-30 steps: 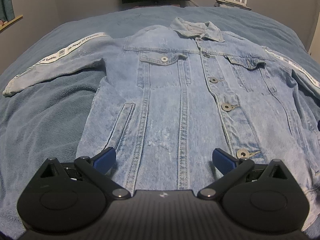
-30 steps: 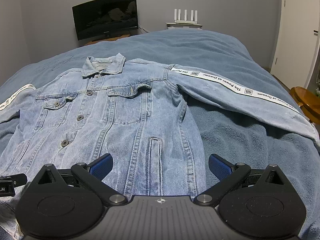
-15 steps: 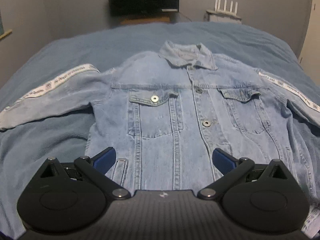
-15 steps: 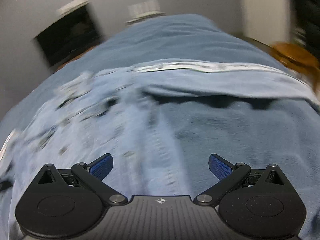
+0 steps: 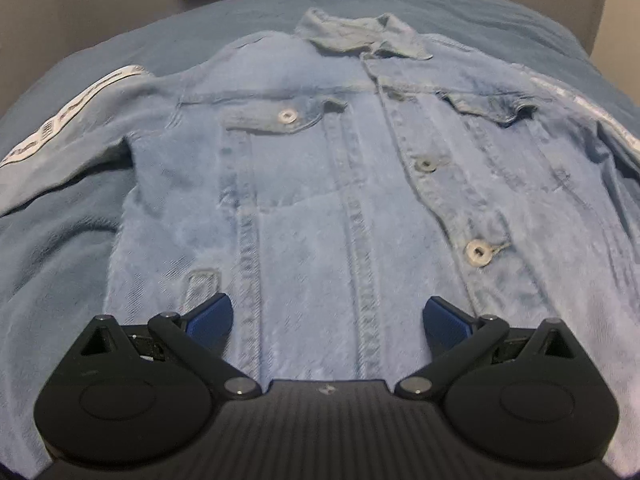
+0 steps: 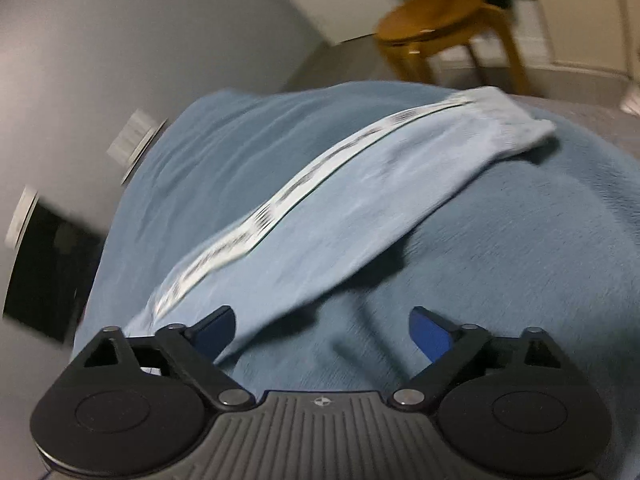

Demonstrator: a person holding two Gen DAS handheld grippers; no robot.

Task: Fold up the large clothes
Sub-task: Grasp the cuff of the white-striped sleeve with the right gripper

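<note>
Facing the sleeve (image 6: 360, 200) now, right hand-held gripper (image 6: 322, 334) narrowing.

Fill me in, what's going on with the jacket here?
A person holds tongs in each hand over a denim jacket spread front-up, unfolded, on a blue bed cover. The left tongs hover open above its lower front. The right tongs, open and just narrowing with nothing between them, point at the striped sleeve.

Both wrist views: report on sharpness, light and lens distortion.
Left wrist view: dim and slightly soft, though the denim jacket seams and buttons read clearly; fisheye bulges the bed. Right wrist view: strong motion blur smears the sleeve stripe lettering and the wooden stool; horizon tilted.
</note>
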